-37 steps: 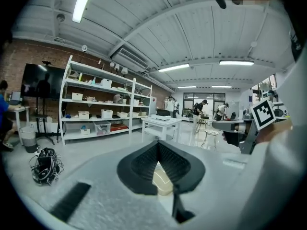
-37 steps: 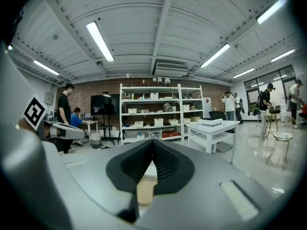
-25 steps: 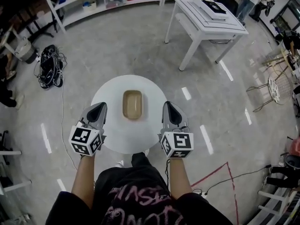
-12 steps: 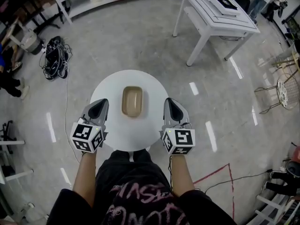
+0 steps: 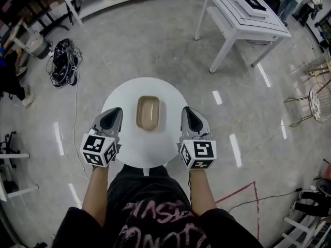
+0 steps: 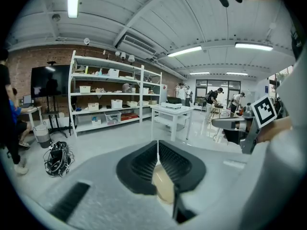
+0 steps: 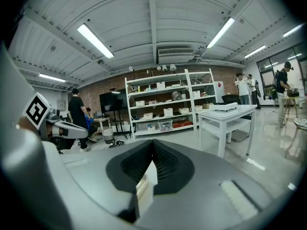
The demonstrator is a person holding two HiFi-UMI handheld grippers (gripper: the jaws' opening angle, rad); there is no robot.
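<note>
A tan, rounded rectangular dish (image 5: 148,112) lies in the middle of a small round white table (image 5: 147,144). My left gripper (image 5: 113,113) hovers at the table's left edge, beside the dish and apart from it, its jaws shut with nothing held. My right gripper (image 5: 186,112) mirrors it at the right edge, also shut and empty. In the left gripper view the left gripper (image 6: 157,150) has its ribbed pads pressed together, and the dish (image 6: 163,189) shows beneath them. The right gripper view shows the right gripper (image 7: 152,150) closed above the dish (image 7: 142,187).
A white square table (image 5: 243,15) stands at the back right, long shelves (image 6: 112,99) with bins along the brick wall. A tangle of cables (image 5: 64,61) lies on the floor at left, a wire stool (image 5: 318,94) at right. People stand far off.
Both grippers stay shut beside the dish. The head view has shifted slightly, and the gripper views have swung a little across the room.
</note>
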